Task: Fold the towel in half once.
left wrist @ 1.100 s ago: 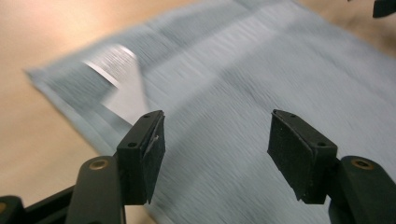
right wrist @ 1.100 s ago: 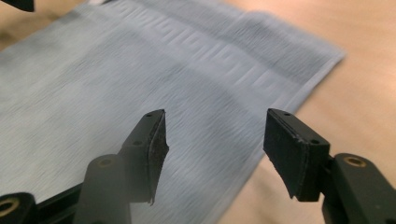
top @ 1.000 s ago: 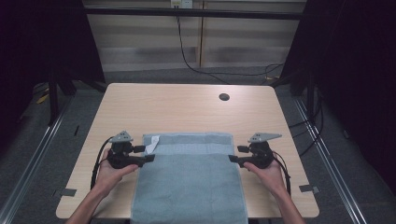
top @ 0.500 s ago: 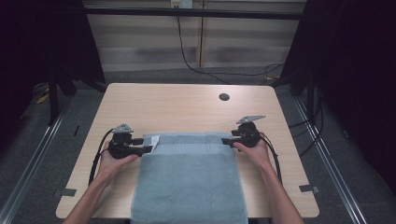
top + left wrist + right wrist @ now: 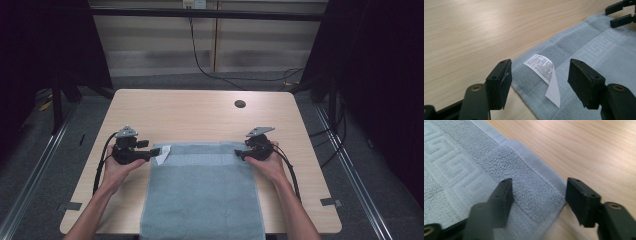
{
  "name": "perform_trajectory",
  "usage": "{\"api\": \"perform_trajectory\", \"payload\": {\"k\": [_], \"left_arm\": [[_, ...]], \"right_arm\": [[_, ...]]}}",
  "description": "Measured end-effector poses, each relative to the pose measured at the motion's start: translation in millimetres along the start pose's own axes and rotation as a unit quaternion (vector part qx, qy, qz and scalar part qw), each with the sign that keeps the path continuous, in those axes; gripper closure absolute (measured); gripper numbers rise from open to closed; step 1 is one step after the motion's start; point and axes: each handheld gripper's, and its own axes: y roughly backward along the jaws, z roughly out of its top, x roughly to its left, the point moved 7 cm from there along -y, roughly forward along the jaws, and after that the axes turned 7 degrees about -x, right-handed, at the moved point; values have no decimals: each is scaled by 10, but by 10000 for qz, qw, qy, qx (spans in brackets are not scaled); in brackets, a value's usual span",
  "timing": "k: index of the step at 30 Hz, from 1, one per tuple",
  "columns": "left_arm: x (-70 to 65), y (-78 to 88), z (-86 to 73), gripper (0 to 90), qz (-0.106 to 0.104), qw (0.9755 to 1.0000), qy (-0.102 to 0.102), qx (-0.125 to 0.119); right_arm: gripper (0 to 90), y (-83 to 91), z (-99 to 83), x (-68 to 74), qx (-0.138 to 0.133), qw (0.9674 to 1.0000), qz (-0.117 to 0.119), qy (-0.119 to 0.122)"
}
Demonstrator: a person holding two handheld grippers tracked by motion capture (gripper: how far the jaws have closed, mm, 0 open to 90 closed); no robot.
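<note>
A pale blue-grey towel lies flat on the wooden table, and its near end runs over the front edge. A white care label sticks out at its far left corner. My left gripper is low at that corner. Its jaws have just been opening and stand wide apart on either side of the label and the hem. My right gripper is at the far right corner. Its jaws have just been closing a little but stand apart, with the corner lying flat between them. No pad presses on cloth.
A dark round cable hole sits in the table's far right part. Black cables trail from both grippers toward the front edge. Grey tape marks lie near the front corners. Bare wood stretches beyond the towel.
Both hands have slid away from the person along the towel's side edges to its far corners. The right one has also moved inward and lower.
</note>
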Motion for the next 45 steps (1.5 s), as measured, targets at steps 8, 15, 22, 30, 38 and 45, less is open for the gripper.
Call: {"api": "perform_trajectory", "payload": {"k": [8, 15, 22, 30, 38, 45], "left_arm": [[91, -241, 8, 334, -54, 9999, 142, 49], [89, -354, -112, 295, 9, 9995, -25, 313], [94, -431, -208, 267, 48, 9986, -37, 524], [-108, -466, -244, 366, 75, 9951, -784, 595], [-158, -464, -248, 779, -310, 9981, -357, 392], [-150, -329, -258, 822, -444, 9984, -103, 340]], "right_arm": [[702, 71, -21, 39, -49, 9998, 183, 27], [811, 103, -59, 24, -206, 9987, 414, -212], [814, 111, -68, 41, -208, 9986, 435, -230], [814, 114, -73, 62, -236, 9986, 430, -215], [834, 115, -75, 107, -269, 9976, 542, -321], [868, 121, -87, 158, -289, 9943, 837, -590]]}}
